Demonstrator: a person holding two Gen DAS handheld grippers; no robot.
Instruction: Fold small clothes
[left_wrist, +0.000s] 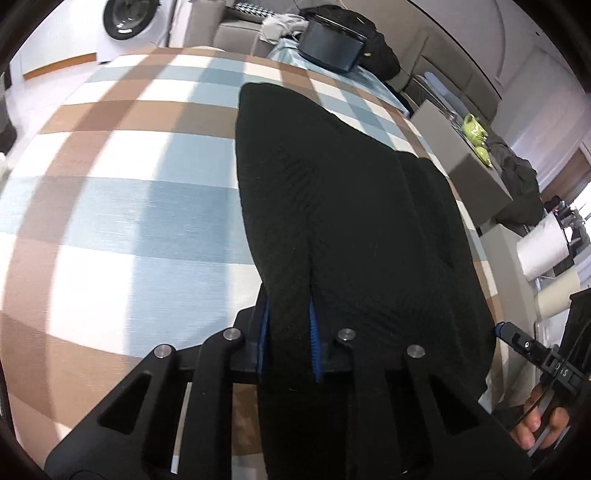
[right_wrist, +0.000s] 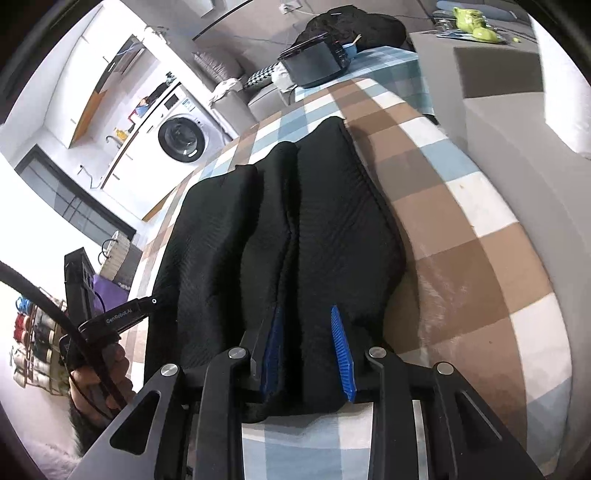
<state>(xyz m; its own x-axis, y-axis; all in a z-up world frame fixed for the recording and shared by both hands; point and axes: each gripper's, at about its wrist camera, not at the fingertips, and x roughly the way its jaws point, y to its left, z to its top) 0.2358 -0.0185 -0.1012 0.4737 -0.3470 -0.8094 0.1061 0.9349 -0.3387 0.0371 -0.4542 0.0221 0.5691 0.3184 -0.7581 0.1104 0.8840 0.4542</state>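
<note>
Both hand-held grippers, left (left_wrist: 290, 339) and right (right_wrist: 308, 350), clamp the black garment's (left_wrist: 332, 206) near edge, ready to fold it across the checked table (left_wrist: 110, 206).

Black garment (left_wrist: 332, 206) is a matt ribbed knit, lying on the checked tablecloth (left_wrist: 122, 206), a smooth woven cloth.

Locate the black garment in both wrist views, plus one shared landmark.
Left wrist: black garment runs centre to bottom, near edge between the jaws.
Right wrist: it fills the centre, near edge between the jaws.
Shared landmark: washing machine, top left, left of centre.
</note>
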